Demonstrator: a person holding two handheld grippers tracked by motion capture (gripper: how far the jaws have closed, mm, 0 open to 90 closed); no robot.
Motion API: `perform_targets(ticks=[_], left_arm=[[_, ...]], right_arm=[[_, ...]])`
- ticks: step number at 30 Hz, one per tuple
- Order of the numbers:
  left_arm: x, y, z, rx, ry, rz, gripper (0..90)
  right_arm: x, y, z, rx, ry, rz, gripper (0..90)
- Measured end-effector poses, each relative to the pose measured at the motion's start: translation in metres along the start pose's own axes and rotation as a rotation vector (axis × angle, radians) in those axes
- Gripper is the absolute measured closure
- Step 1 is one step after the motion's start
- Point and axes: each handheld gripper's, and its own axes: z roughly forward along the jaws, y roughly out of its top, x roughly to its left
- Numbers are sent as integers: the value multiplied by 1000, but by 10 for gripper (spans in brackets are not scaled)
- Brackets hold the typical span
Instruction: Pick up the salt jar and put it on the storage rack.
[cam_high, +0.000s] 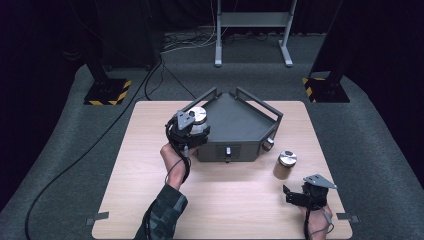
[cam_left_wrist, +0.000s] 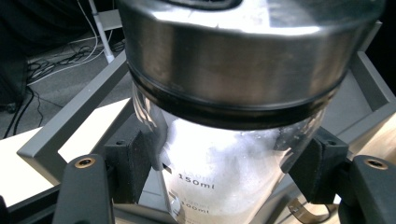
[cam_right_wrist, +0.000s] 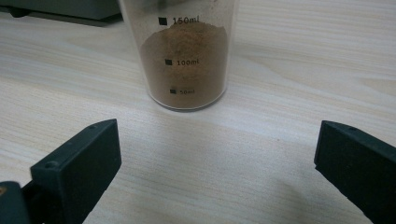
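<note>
Gripping the white-powder jar by its glass just under the steel lid, my left hand-held gripper holds it upright at the left corner of the grey tray, so the powder stays level and the jar clears the rail. I judge it is going into the tray. My right hand-held gripper rests wide open on the worktop, aimed at the brown-powder jar standing near it. Two jars, one tray.
</note>
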Motion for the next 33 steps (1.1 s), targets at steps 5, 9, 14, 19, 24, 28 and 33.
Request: perform_targets(ticks=[5, 9, 14, 19, 24, 28, 33], left_arm=[[2, 2, 7, 6, -8, -4, 313], [2, 3, 12, 8, -8, -4, 313], [3, 3, 16, 11, -7, -5, 313], [3, 2, 21, 22, -11, -9, 313], [3, 1, 24, 26, -6, -9, 313], [4, 1, 28, 33, -5, -7, 313], [4, 0, 32, 46, -9, -13, 313]], right_arm=[[0, 0, 0, -1, -1, 0, 0], [0, 0, 0, 0, 0, 1, 0], [0, 0, 0, 2, -1, -1, 0], [0, 0, 0, 2, -1, 0, 0], [0, 0, 0, 3, -1, -2, 0], [0, 1, 0, 4, 0, -2, 0], [0, 0, 0, 3, 0, -1, 0]])
